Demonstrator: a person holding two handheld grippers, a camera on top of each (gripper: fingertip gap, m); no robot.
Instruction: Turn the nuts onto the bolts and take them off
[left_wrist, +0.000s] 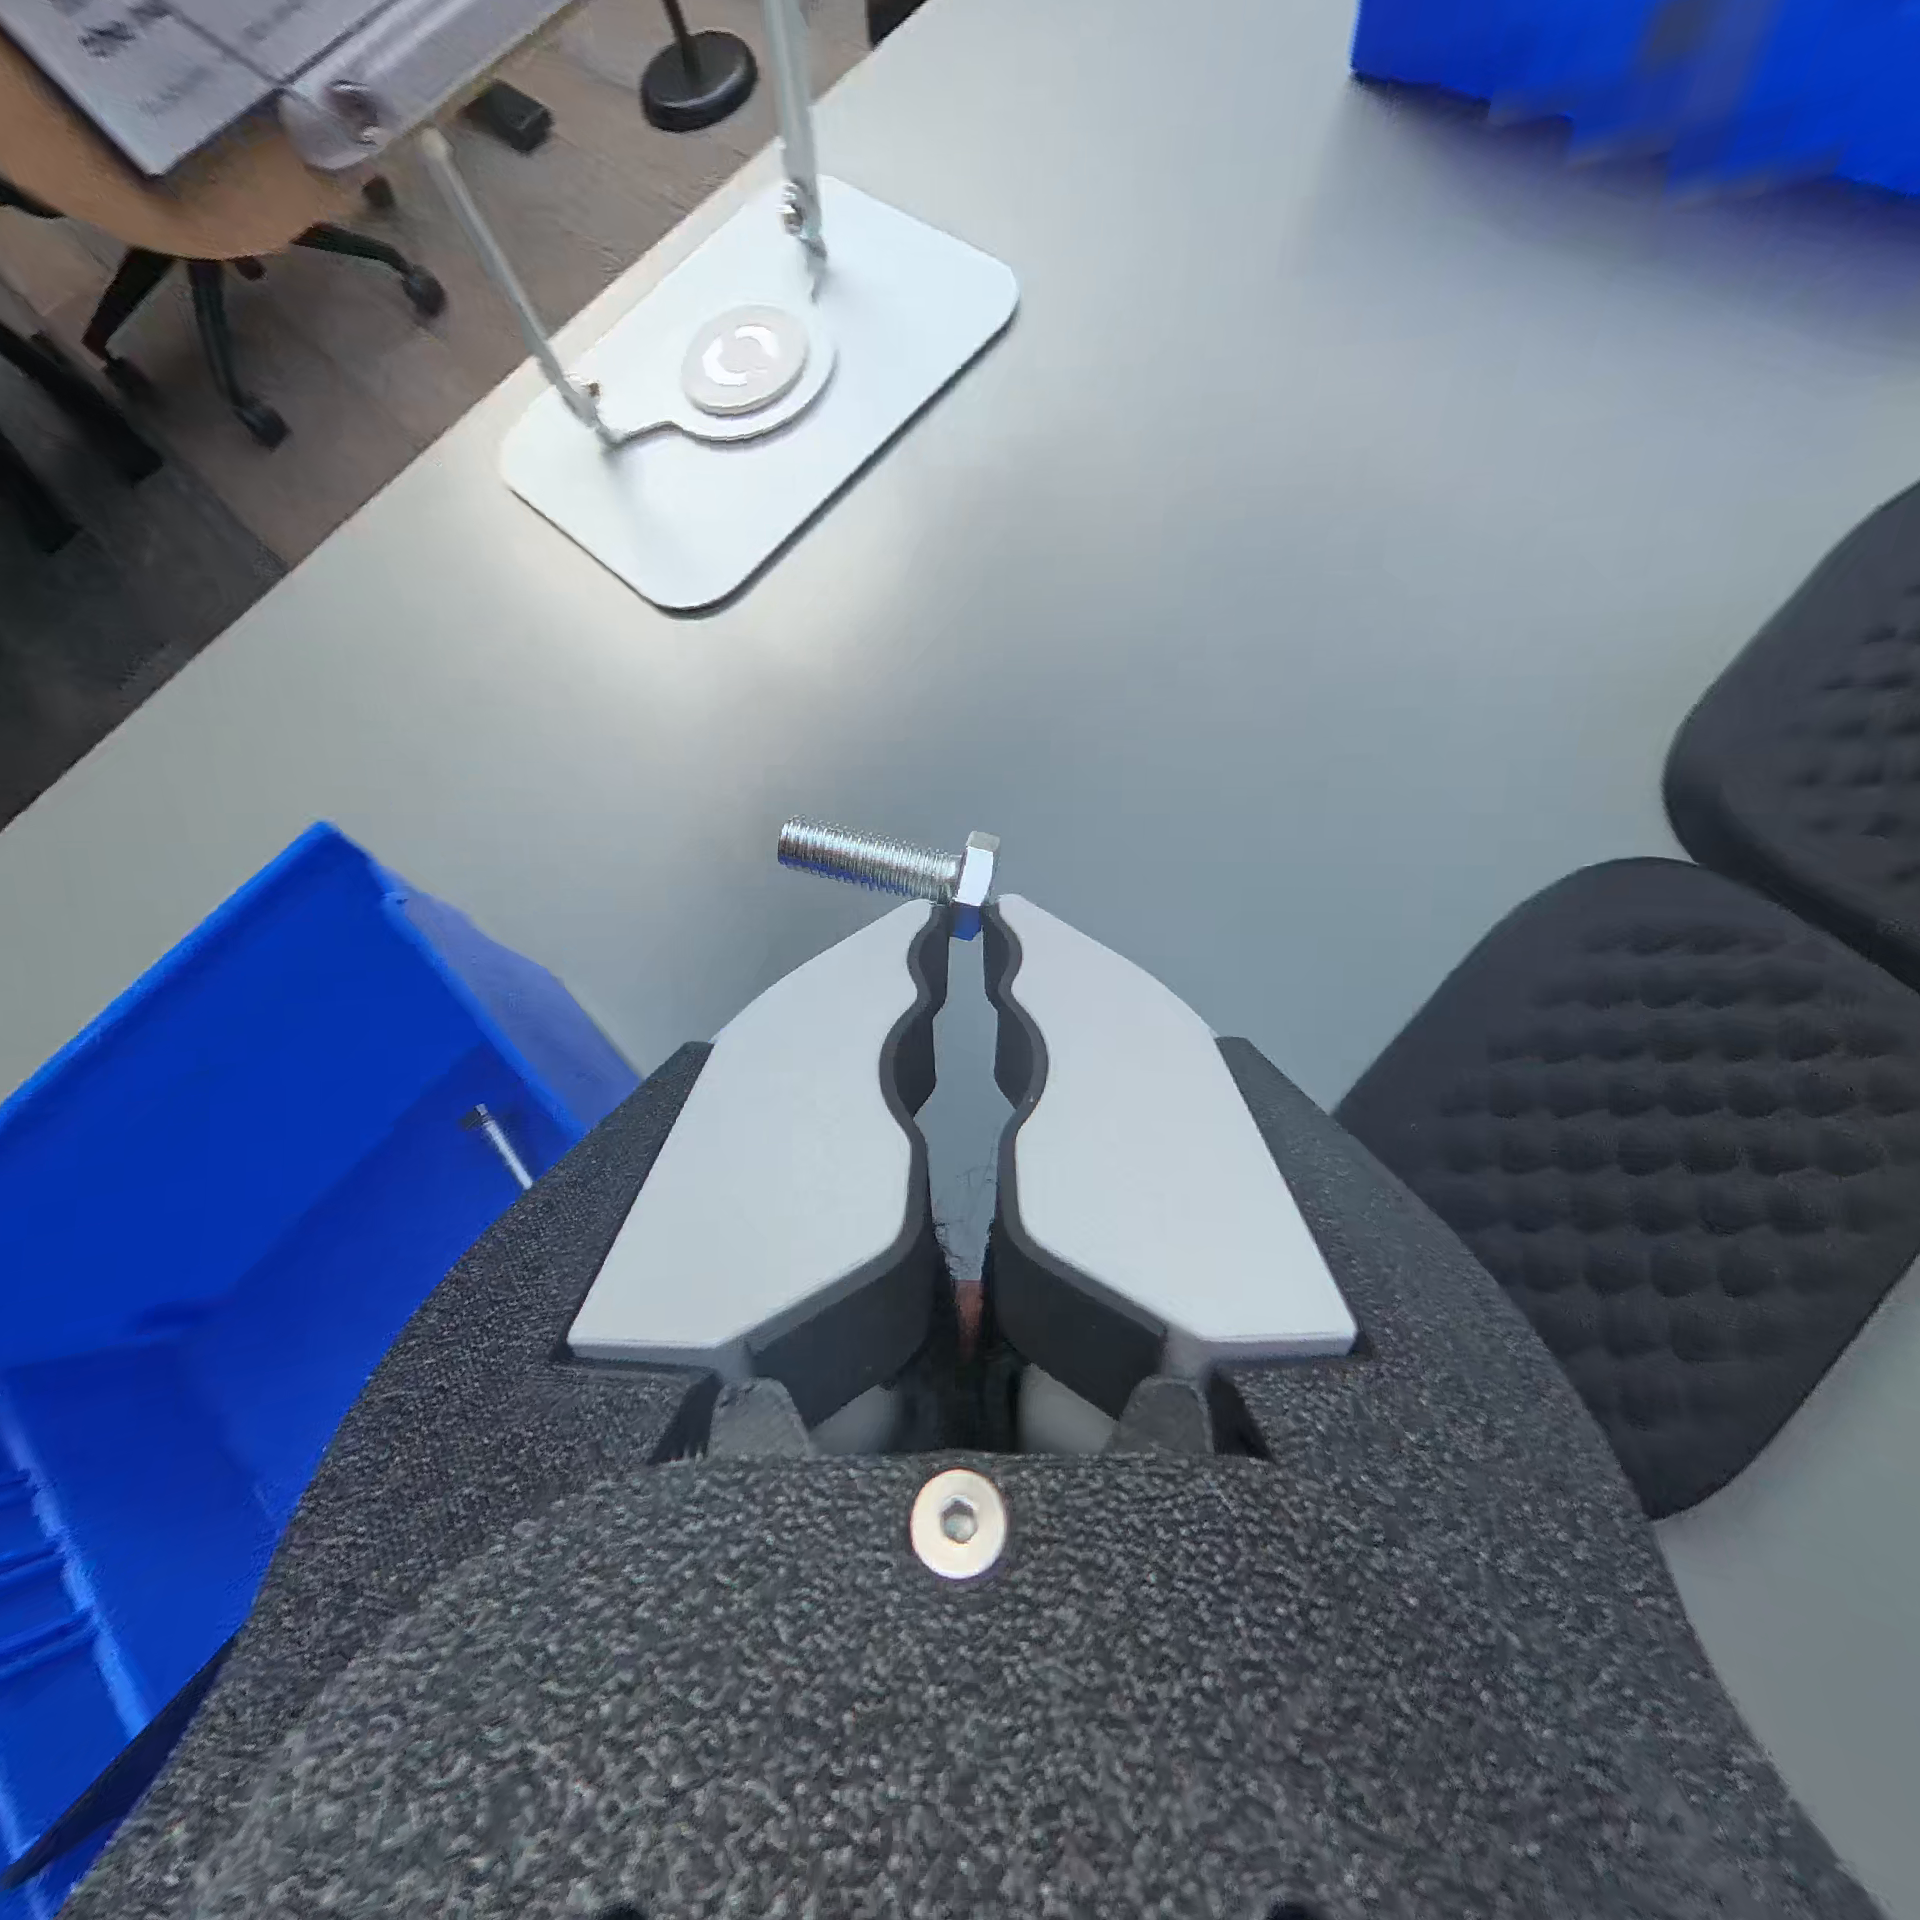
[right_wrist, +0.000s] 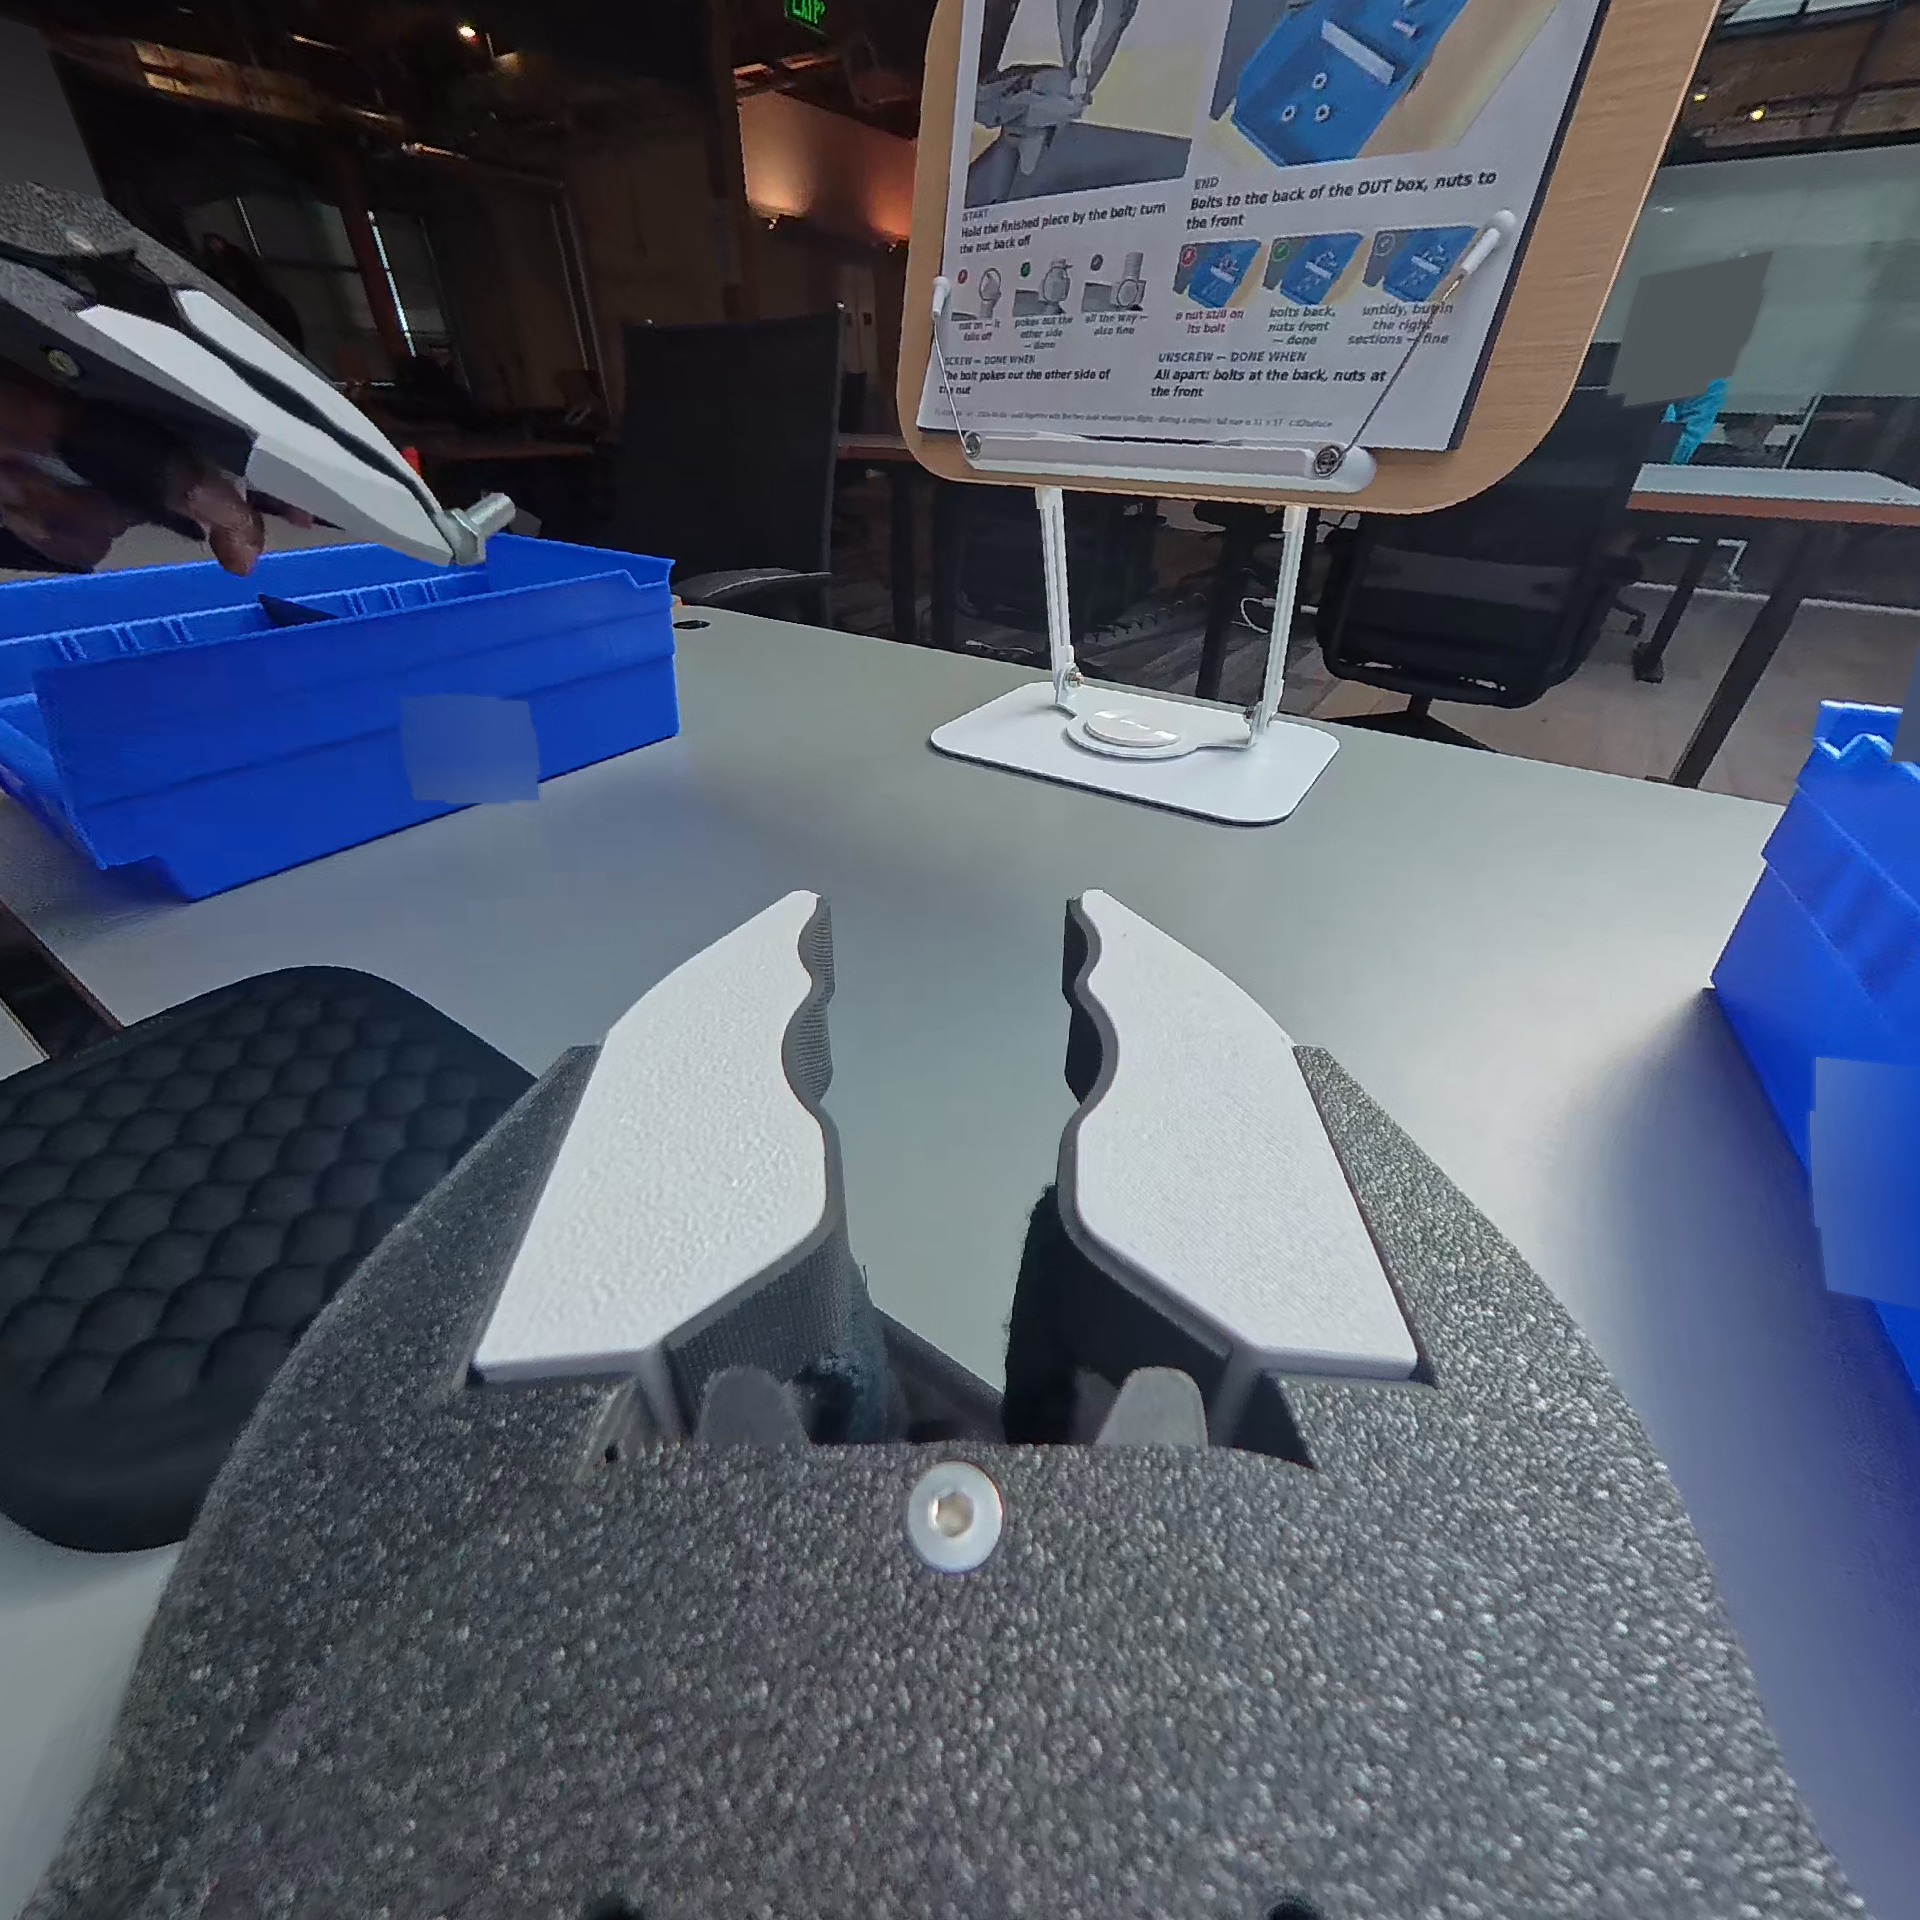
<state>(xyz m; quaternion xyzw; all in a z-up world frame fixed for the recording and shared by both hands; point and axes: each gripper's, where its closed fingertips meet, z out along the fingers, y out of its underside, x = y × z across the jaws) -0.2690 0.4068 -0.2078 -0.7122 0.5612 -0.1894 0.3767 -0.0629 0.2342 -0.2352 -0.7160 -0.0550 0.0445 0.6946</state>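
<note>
Landmark: white stand (right_wrist: 1138, 753) w/ instruction board, at far side of grey desk (left_wrist: 1299, 520).

L of stand: blue bin (right_wrist: 343, 707) on desk, one more bolt lying inside it in L wrist view. Left claw (left_wrist: 968, 914) above bin's near edge, pinched tight on bolt (left_wrist: 894, 868) by its hex head; threaded shank sticks out sideways to L, no nut on it. A person's fingers show behind that claw in R wrist view.

Nearer than stand, centre: right claw (right_wrist: 945, 935), fingers spread apart, nothing between them, over bare desk. Black dimpled pads (left_wrist: 1621, 1153) just L of it.

R of stand: 2nd blue bin (right_wrist: 1839, 997) at desk edge.
</note>
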